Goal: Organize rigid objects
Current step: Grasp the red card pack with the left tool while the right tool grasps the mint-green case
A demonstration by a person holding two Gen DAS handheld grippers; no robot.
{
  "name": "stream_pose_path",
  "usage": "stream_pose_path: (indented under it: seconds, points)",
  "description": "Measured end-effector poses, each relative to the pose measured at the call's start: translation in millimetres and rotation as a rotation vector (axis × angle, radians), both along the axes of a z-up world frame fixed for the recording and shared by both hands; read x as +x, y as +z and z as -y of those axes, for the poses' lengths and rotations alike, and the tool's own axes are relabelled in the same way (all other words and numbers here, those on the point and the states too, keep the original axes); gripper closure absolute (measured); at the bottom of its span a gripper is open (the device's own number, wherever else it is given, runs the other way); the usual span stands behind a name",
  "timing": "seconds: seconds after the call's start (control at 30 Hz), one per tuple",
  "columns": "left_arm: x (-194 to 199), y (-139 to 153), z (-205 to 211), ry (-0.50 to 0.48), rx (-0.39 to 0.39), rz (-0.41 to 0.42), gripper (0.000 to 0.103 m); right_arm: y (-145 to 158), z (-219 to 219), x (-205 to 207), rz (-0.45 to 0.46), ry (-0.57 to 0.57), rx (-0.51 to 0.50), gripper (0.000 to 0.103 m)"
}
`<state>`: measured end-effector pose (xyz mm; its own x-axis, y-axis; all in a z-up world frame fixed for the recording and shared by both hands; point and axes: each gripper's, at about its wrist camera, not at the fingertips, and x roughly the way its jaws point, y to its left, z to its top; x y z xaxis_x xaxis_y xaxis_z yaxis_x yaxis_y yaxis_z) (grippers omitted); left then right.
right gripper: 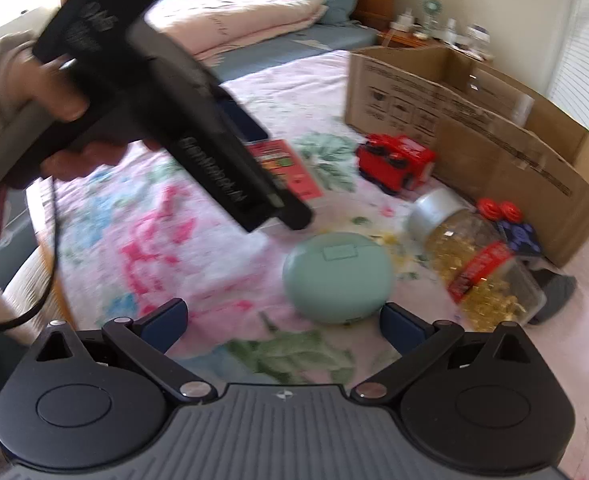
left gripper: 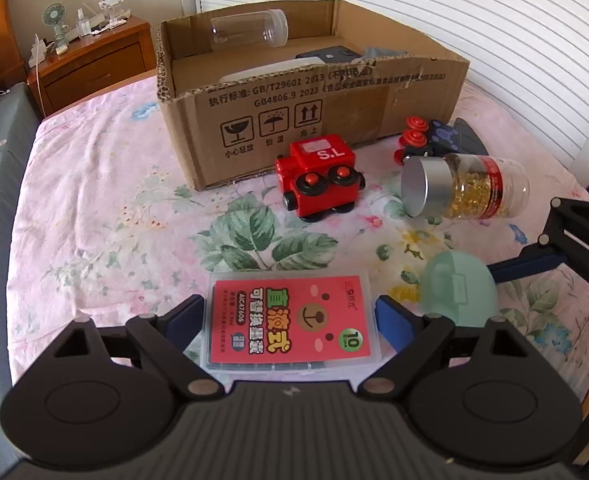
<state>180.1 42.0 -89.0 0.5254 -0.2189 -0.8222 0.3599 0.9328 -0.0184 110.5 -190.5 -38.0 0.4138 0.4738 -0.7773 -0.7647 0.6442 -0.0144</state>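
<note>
A clear flat case with a pink label (left gripper: 290, 320) lies on the floral bedspread between the open fingers of my left gripper (left gripper: 290, 316); the pads stand beside its two edges. It also shows in the right wrist view (right gripper: 286, 168). A mint green oval case (right gripper: 338, 276) lies just ahead of my open, empty right gripper (right gripper: 284, 320), nearer its right finger; it also shows in the left wrist view (left gripper: 458, 288). A red toy train (left gripper: 318, 176), a jar of yellow capsules (left gripper: 462, 186) and a dark blue toy with red wheels (left gripper: 426, 140) lie before the cardboard box (left gripper: 254, 120).
The box holds a clear plastic jar (left gripper: 250, 32) and a dark flat thing (left gripper: 330, 56). A wooden nightstand (left gripper: 94, 68) with a small fan stands at the back left. White shutters (left gripper: 494, 40) run along the right. The left gripper's body (right gripper: 198, 136) crosses the right wrist view.
</note>
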Motion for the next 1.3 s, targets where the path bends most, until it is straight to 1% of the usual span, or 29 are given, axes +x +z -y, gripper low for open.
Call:
stream_pose_path:
  seconds: [0.1, 0.2, 0.33, 0.53, 0.67, 0.77, 0.83, 0.97, 1.0, 1.03, 1.17, 1.3]
  points:
    - [0, 0, -1, 0.002, 0.001, 0.000, 0.012, 1, 1, 7, -0.003, 0.017, -0.002, 0.000]
    - [-1, 0, -1, 0.001, 0.000, 0.001, 0.012, 1, 2, 16, -0.003, 0.006, -0.004, 0.000]
    - [-2, 0, -4, -0.002, -0.002, 0.002, 0.012, 1, -4, 26, -0.006, 0.019, -0.011, 0.000]
    - [-5, 1, -7, 0.012, 0.003, 0.001, 0.011, 2, -11, 30, -0.013, 0.066, -0.026, 0.000]
    - [-8, 1, -9, 0.019, 0.007, -0.008, 0.011, 2, -8, 33, 0.001, 0.065, -0.032, 0.000]
    - [-9, 1, -9, 0.018, 0.008, -0.009, 0.010, 4, -6, 36, 0.003, 0.074, -0.026, 0.007]
    - [-10, 1, -10, 0.022, 0.007, -0.011, 0.010, 6, -4, 38, 0.009, 0.077, -0.023, 0.016]
    - [-10, 0, -10, 0.026, 0.006, -0.009, 0.009, 9, -3, 42, 0.018, 0.071, -0.021, 0.030]
    - [-10, 0, -10, 0.025, 0.006, -0.008, 0.009, 9, -3, 42, 0.020, 0.070, -0.020, 0.035]
    - [-11, 0, -10, 0.024, 0.005, -0.006, 0.009, 9, -2, 42, 0.020, 0.070, -0.020, 0.037]
    - [-11, -1, -9, 0.016, 0.004, 0.000, 0.009, 9, -4, 37, 0.047, 0.067, -0.034, 0.037]
    - [-10, -1, -5, -0.005, 0.004, 0.008, 0.008, 9, -4, 38, 0.049, 0.061, -0.028, 0.037]
